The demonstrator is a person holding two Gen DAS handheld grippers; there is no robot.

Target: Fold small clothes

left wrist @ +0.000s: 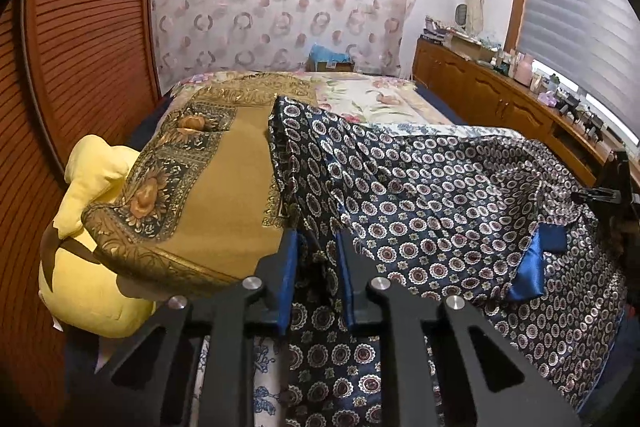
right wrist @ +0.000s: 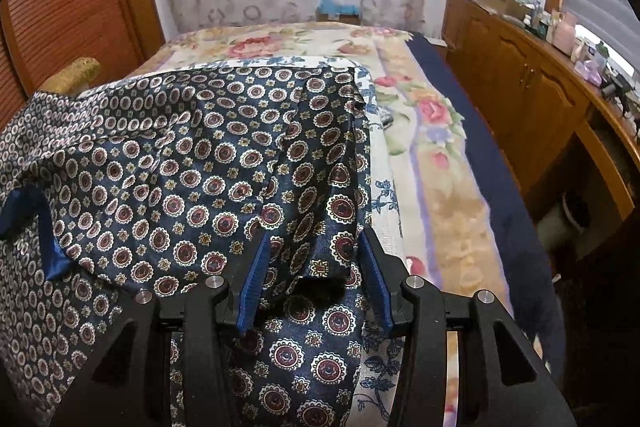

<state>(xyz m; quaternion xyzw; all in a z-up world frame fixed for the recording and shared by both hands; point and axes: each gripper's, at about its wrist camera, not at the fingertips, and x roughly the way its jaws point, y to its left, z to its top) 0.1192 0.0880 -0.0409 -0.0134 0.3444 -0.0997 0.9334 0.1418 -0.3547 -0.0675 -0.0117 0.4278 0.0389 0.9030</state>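
At the far left, a soft yellow plush cushion point(left wrist: 92, 267) sits at the bed's edge, half covered by a mustard-gold woven cloth with a dark sunflower border point(left wrist: 208, 195). Behind them stands a reddish-brown louvred wooden door point(left wrist: 80, 39).

Just right of that gold cloth lies the dark navy satin garment printed with small red-and-white medallions point(left wrist: 420, 195), spread rumpled over the floral bedspread point(left wrist: 372, 99) (a bright blue lining shows where a hem turns over). My left gripper point(left wrist: 318, 267) is clenched on a bunched fold of this garment near its left edge; the blue-padded fingers point(left wrist: 289, 267) press the fabric from both sides, and the cloth rises in a ridge from the grip toward the far end of the bed.

Further right, from the right wrist view, my right gripper point(right wrist: 316, 259) straddles the garment's right edge. Its ribbed blue fingers point(right wrist: 254, 279) stand fairly wide apart with a thick hump of the navy fabric between them; the cloth fills most of the gap, yet I cannot tell whether the pads actually bite on it or merely flank it. Beneath the garment's right border a white cloth with a blue floral print point(right wrist: 384, 195) shows, then the pastel flowered bedspread.

At the far right, a long brown wooden cabinet point(right wrist: 520, 75) runs along the wall under a window with grey blinds point(left wrist: 580, 11), its top crowded with small items too small to name.
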